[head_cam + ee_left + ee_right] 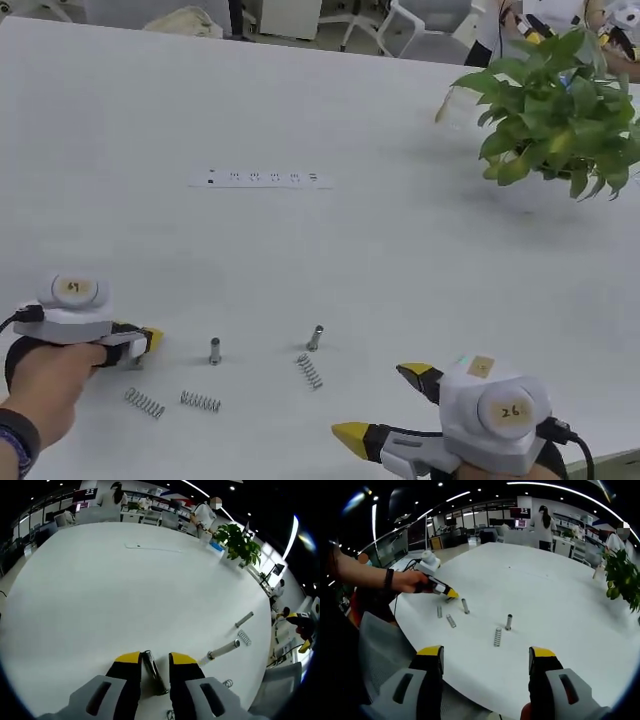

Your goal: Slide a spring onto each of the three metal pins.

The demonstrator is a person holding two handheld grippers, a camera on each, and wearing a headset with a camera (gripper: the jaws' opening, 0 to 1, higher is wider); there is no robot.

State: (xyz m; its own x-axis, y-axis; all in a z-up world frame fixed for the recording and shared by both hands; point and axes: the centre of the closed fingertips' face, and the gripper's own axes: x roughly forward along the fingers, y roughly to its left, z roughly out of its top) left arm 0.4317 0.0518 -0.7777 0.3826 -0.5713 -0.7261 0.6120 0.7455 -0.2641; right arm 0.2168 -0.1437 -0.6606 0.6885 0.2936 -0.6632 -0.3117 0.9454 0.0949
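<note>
- The table (330, 270) is broad, white and smooth. A plant (560, 110) stands far right and a power strip (260, 179) lies far centre.
- The right gripper (383, 404) hangs at the near right with its jaws spread wide and nothing between them.
- The left gripper (150, 340) sits low at the near left. Its jaws are drawn in on the left pin (152, 672) and seem to pinch it.
- The middle pin (215, 350) and right pin (315, 337) stand bare on the table, apart from each other, to the right of the left gripper.
- The left spring (144, 402) and middle spring (200, 402) lie flat, just nearer than the middle pin. The right spring (309, 371) lies beside the right pin's foot. No spring is on a pin.
- The pins look stiff, smooth and easy to topple, so they are best held low, leaving the top free.
- The springs look light and soft, likely to roll or flick away. Take one gently across its middle coils, so the bore stays open.
</note>
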